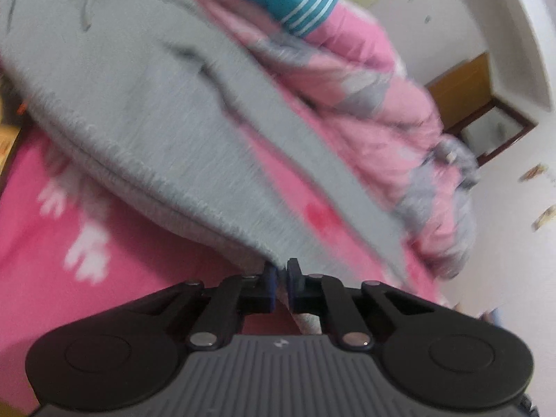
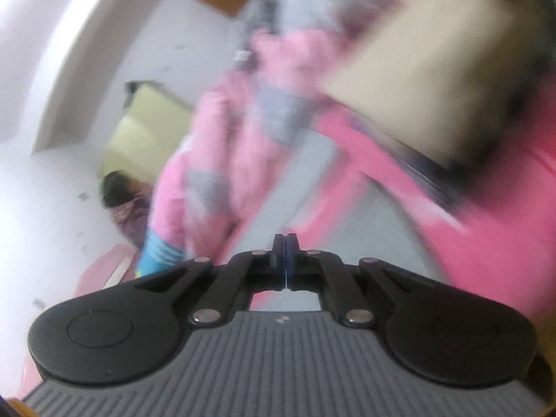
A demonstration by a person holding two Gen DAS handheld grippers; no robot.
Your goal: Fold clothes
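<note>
Grey sweatshirt (image 1: 146, 104) lies partly folded on pink blanket (image 1: 45, 250).

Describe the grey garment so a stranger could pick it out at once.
Start from the bright pink blanket with white motifs covering the bed. The grey sweatshirt lies spread across it, its corner between the left gripper's fingers. Unlike the crumpled pink-and-grey quilt beside it, it is plain grey, with a drawstring.
</note>
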